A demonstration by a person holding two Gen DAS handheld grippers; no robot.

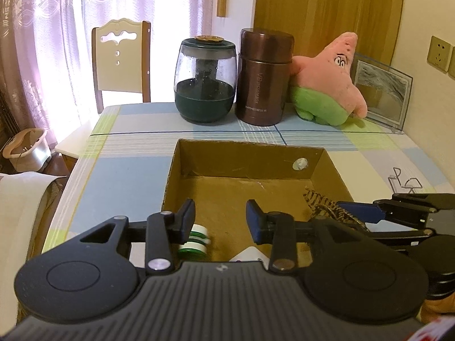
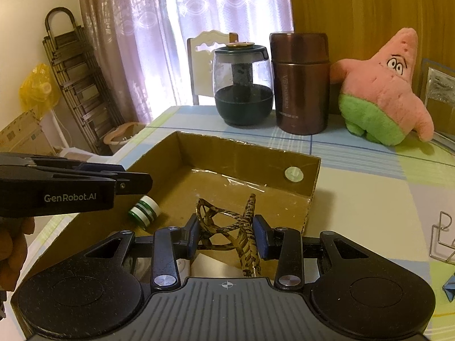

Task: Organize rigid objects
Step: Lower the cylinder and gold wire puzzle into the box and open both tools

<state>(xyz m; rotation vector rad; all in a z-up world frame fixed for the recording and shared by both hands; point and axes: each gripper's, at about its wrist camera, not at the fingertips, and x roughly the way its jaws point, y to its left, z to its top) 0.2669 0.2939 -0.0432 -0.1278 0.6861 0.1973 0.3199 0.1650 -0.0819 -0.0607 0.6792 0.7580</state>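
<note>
The right gripper (image 2: 225,237) sits low in the cardboard box (image 2: 244,149), its fingers spread around the striped hair clip (image 2: 227,227) but not squeezing it, so I think it is dropping the clip there. Next it should lift away. The left gripper (image 1: 220,218) is wide open, holding nothing, above the green and white spool (image 1: 196,241). Its side reads "GenRobot.AI".

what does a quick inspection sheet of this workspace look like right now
surface: checked tablecloth.
job's things: cardboard box holds a green-white spool and a patterned hair claw.
clutter: glass teapot, brown flask, pink starfish plush, wire item.
grippers: left gripper open over the box; right gripper fingers either side of the claw, grip unclear.
cables: nothing seen.
surroundings: chair, curtains.
</note>
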